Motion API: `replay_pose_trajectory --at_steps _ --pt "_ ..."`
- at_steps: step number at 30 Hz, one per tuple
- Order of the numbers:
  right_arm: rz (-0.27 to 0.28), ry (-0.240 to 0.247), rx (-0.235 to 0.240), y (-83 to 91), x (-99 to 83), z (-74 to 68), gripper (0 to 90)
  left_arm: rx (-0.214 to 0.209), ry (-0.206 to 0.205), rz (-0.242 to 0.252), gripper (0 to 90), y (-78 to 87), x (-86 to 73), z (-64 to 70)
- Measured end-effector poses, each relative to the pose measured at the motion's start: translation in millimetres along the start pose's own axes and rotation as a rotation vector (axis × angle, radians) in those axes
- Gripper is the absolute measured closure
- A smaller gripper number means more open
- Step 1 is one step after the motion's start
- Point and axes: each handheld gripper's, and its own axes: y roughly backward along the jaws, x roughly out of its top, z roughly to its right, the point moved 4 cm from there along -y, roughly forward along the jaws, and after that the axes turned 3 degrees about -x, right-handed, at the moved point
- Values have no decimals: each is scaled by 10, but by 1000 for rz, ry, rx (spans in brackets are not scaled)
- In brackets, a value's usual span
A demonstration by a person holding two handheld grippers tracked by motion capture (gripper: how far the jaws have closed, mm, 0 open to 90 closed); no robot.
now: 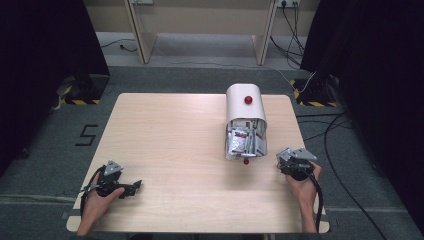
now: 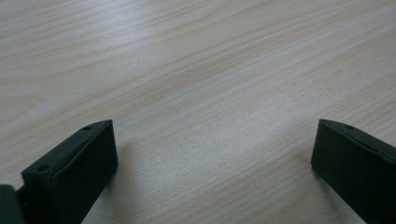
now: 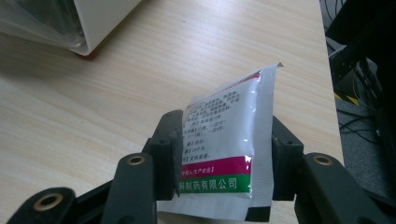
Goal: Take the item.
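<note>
A white packet (image 3: 224, 154) with printed text and a red and green band sits clamped between the jaws of the right claw (image 3: 222, 158). It stands on edge in the grip, its long axis running up and away from the jaws, with the top corner tilted toward the surface's right edge. In the high view the right claw (image 1: 295, 161) is held near the right edge of the wooden surface (image 1: 175, 145), just right of the open end of a white box (image 1: 245, 122).

That box lies on its side with its mouth toward the person, stuffed with more packets (image 1: 244, 142). It carries a red knob (image 1: 248, 100) on top. Its long axis runs away from the person, so the mouth faces the near side, and the right hand (image 1: 302, 187) is far nearer to it than the left. Any move between packet and box looks like a short sideways reach for the right claw.

The left claw (image 1: 131, 187) rests low near the near-left corner, well apart from the box, its jaws spread wide over bare wood with nothing between them.
</note>
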Motion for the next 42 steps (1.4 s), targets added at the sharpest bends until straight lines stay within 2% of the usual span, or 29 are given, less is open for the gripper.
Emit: replay_pose_trajectory --at_steps 6,12,17,29,36,42 --pt "-12 -3 -22 -1 -1 14 526 0 0 0 0 0 0 0" --pt "-24 -11 -18 -4 -8 27 511 0 0 0 0 0 0 0" --pt "-40 -34 -34 3 -14 51 462 0 2 2 0 0 -1 1" --pt "-53 -45 -26 -8 -17 68 455 0 2 2 0 0 -1 1" --pt "-54 -48 -10 -48 -5 28 439 0 2 2 0 0 -1 1" --pt "-68 -70 -17 -19 -23 66 417 0 3 3 0 2 -3 0"
